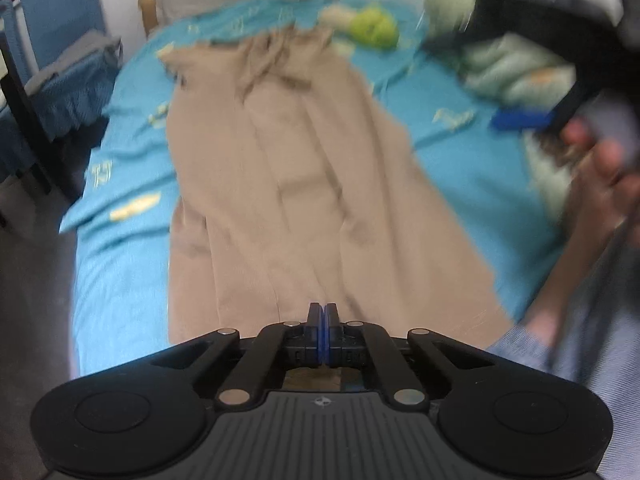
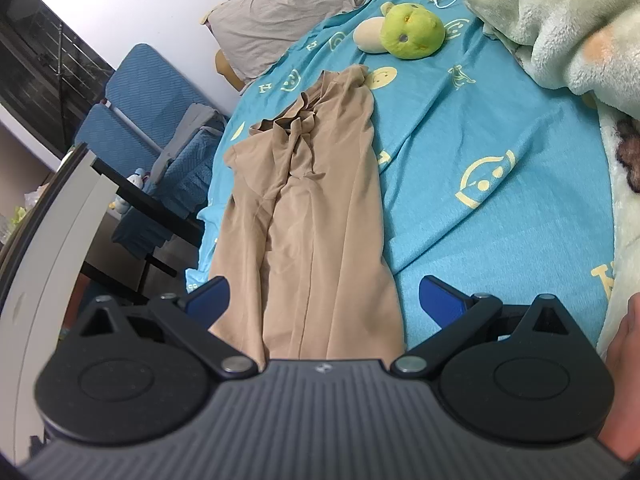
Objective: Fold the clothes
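Left claw [image 1: 324, 312] closed; right claw [image 2: 324, 296] wide.

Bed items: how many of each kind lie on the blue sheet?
Tan garment: 1
Green plush toy: 1
Grey pillow: 1
Pale fleece blanket: 1
Total: 4

Left tool [image 1: 324, 312] pinched closed, right tool [image 2: 324, 300] agape.
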